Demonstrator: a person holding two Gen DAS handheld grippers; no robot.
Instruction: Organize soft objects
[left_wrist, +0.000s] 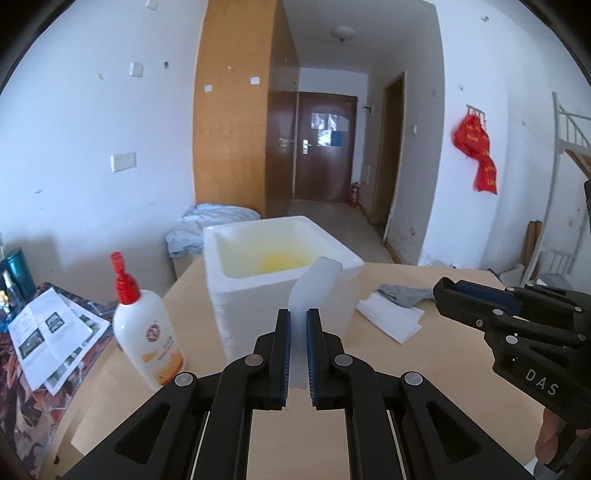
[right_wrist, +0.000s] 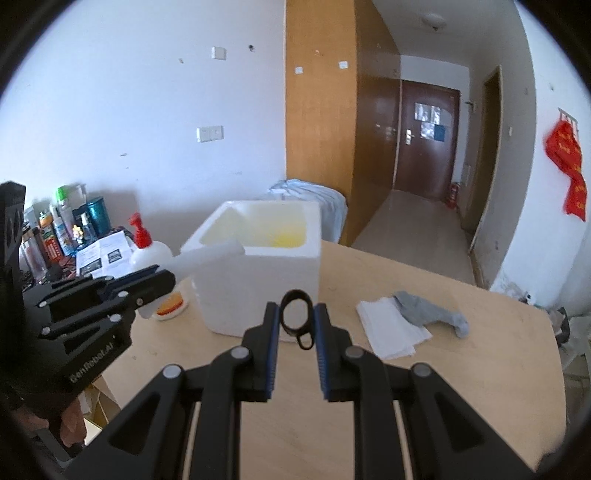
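While both loads hang in the air short of the foam box (left_wrist: 280, 273), nothing counts as dropped yet.

Left gripper (left_wrist: 298, 317): fingers (left_wrist: 282, 354) closed on a pale foam strip (left_wrist: 314, 280), its free end bent up and reaching the box's near rim, not inside. Seen from the right wrist, same strip (right_wrist: 207, 256) leaning over the box's left rim.

Right gripper (right_wrist: 294, 314): fingers (right_wrist: 271, 350) pinching a black hair tie (right_wrist: 295, 314), a looped band with a smaller loop below, held in front of the box's near wall, below the rim.

Inside the box: something yellow (left_wrist: 277, 263) at the bottom, likely a soft thing already put away, too blurred to name.

Right of the box, on the wooden surface (right_wrist: 369, 406): a grey sock (right_wrist: 428, 314) lying partly over a folded white tissue (right_wrist: 391, 328), both untouched.

Left of the box: a white pump bottle (left_wrist: 147, 332) with a red top, probably not part of the sorting.

Judged progress: roughly midway. One item seemingly stored, two carried and close to release, two left on the surface. Next: lift both loads over the rim, let go, then back for sock and tissue.
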